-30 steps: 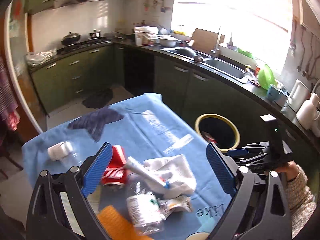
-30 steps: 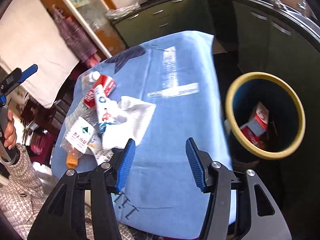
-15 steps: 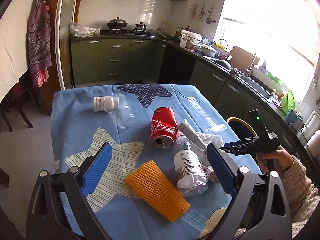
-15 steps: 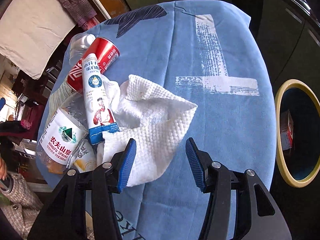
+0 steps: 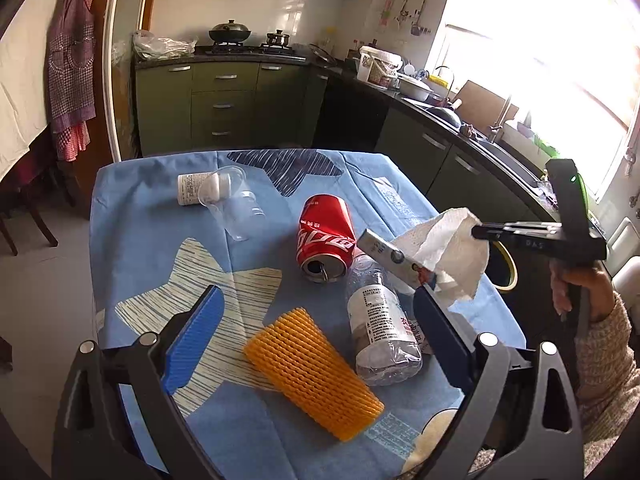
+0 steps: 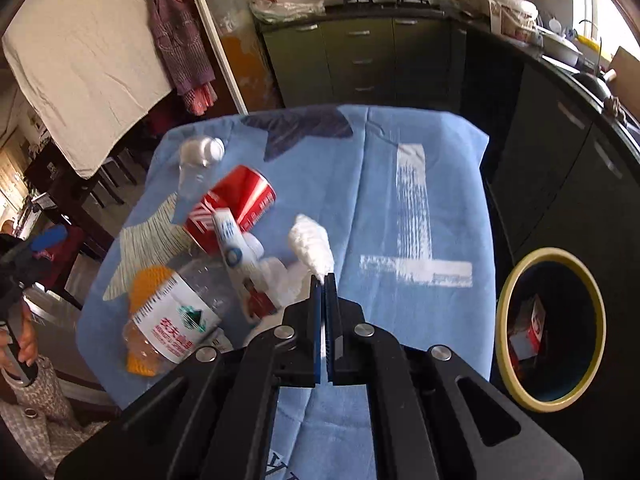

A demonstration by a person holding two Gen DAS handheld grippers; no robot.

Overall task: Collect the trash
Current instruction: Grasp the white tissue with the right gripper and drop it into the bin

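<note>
My right gripper point(image 6: 324, 280) is shut on a white paper towel point(image 6: 310, 246), which hangs lifted off the blue tablecloth point(image 6: 400, 184); the towel point(image 5: 448, 252) also shows in the left wrist view, pinched by the right gripper point(image 5: 478, 230). Under it lie a tube point(image 5: 394, 258), a clear water bottle point(image 5: 380, 320), a red cola can point(image 5: 326, 236) and an orange foam net point(image 5: 312, 368). My left gripper point(image 5: 316, 332) stands open just above the foam net and bottle, holding nothing. A yellow-rimmed bin point(image 6: 550, 334) stands beside the table on the right.
A clear plastic cup point(image 5: 236, 208) and a small white bottle point(image 5: 192, 188) lie at the table's far left. Green kitchen cabinets point(image 5: 224, 104) and a sink counter point(image 5: 480, 136) run behind and to the right. The bin holds a red-and-white carton point(image 6: 528, 326).
The right gripper came down over the paper towel, shut on it and lifted it. The left gripper swung left and down over the table, then held still.
</note>
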